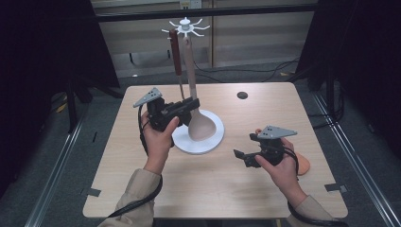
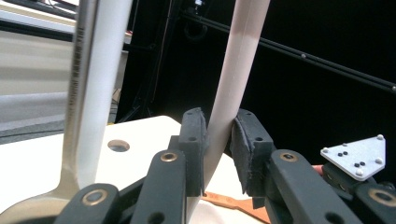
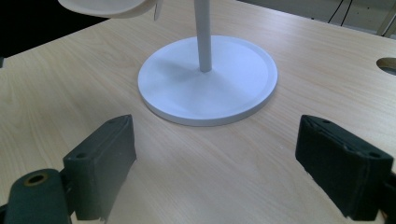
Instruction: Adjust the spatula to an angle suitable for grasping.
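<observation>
A white utensil stand (image 1: 198,144) stands mid-table, with a ring of hooks (image 1: 187,27) at the top of its pole. A beige ladle (image 1: 203,124) hangs from one hook, its bowl just above the base. My left gripper (image 1: 191,105) is around its handle. In the left gripper view the handle (image 2: 229,84) runs between the pads (image 2: 194,140), with a thin dark gap at the right pad, so the gripper (image 2: 219,126) is open. A brown-handled metal utensil (image 1: 176,52) hangs beside it. My right gripper (image 1: 242,158) is open and holds nothing, facing the base (image 3: 210,88).
An orange utensil (image 1: 302,165) lies on the table under the right hand. A round hole (image 1: 242,95) sits in the tabletop behind the stand. The metal shaft (image 2: 88,93) hangs close to the left of my left gripper. Dark frames and cables surround the table.
</observation>
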### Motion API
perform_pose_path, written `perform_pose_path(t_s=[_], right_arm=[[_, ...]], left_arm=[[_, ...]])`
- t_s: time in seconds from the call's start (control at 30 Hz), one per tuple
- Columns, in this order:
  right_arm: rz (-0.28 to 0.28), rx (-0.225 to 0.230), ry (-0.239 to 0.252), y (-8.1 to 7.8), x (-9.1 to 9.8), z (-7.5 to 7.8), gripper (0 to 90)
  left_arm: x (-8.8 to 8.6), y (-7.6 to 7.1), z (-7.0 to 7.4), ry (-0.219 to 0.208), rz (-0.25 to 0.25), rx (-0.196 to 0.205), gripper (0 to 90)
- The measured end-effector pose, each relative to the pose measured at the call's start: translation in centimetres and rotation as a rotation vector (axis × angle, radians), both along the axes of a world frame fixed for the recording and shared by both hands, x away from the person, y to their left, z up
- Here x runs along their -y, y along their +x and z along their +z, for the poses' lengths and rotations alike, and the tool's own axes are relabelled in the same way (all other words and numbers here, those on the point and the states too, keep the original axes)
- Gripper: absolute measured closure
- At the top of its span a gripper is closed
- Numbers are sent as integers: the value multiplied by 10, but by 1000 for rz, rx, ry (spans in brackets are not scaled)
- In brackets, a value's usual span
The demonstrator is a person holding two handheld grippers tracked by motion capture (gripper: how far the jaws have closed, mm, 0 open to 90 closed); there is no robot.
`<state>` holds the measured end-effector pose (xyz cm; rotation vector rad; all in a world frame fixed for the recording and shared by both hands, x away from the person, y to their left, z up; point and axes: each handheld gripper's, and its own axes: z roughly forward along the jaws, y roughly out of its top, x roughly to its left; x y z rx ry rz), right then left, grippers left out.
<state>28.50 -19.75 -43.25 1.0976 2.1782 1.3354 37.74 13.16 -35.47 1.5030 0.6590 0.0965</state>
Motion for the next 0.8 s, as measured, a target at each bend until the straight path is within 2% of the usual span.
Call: perform_pose_path(t_s=[0.1, 0.27, 0.47, 0.6, 0.8], right_arm=[[3, 2, -1, 0, 0, 0, 122], [4, -2, -4, 0, -2, 0, 122], [7, -2, -4, -1, -2, 0, 123], [8, 2, -3, -1, -1, 0, 123], [8, 0, -1, -1, -1, 0, 124]], left_arm=[[1, -1, 0, -9, -18, -1, 746], [9, -5, 5, 17, -64, 20, 775], [16, -6, 4, -3, -94, 18, 783], [16, -6, 4, -6, -93, 15, 783], [9, -2, -1, -17, -40, 4, 761]])
